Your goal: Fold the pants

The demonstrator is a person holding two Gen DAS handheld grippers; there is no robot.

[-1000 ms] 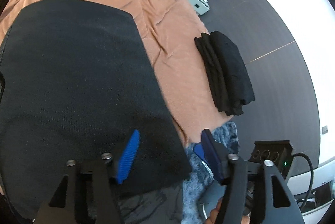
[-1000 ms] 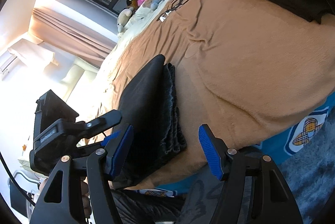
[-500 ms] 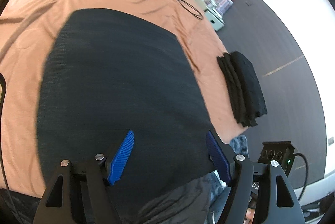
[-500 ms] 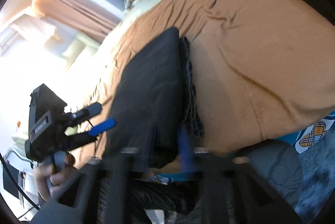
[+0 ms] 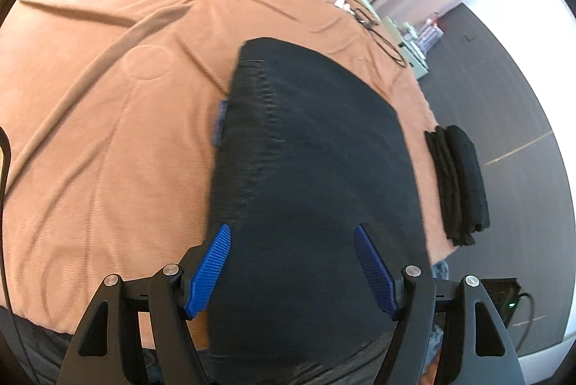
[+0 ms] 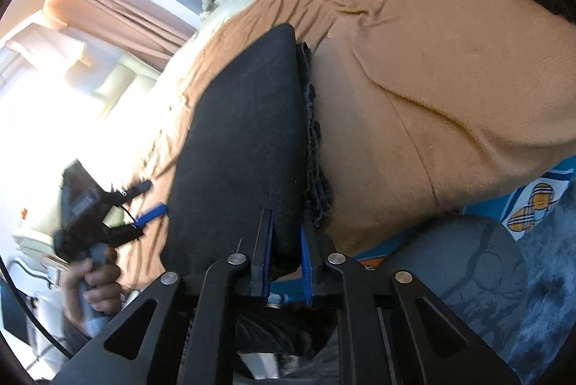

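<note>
Two claws are in your hands, and no word on them or near them is sharp enough to read. A small plate on the side of the left gripper (image 6: 153, 201), at the left of the right wrist view, has marks on it, but they are too blurred to make out. Low at the right of that view, a blue cloth (image 6: 532, 201) with a checked cartoon shape peeks out under the bed cover, and it shows no writing.

Your right gripper (image 6: 284, 241) has its jaws close together. They are clamped on the near edge of the black pants (image 6: 244, 140), at the bottom middle of that view. The cloth sits pinched between the two blue pads.

Your left gripper, seen in the left wrist view (image 5: 291, 262), has its jaws wide apart. They hang over the near part of the pants (image 5: 316, 176) and hold nothing. I cannot tell if the pads brush the cloth.

Those pants lie folded flat on the brown bed cover (image 5: 108, 97), in the middle of the left wrist view. A small blue tag (image 5: 219, 122) sticks out at their left edge.

More folded black clothes (image 5: 459, 183) sit in a pile at the right edge of the bed. A black cable (image 5: 363, 14) lies on the cover in the upper right.
</note>
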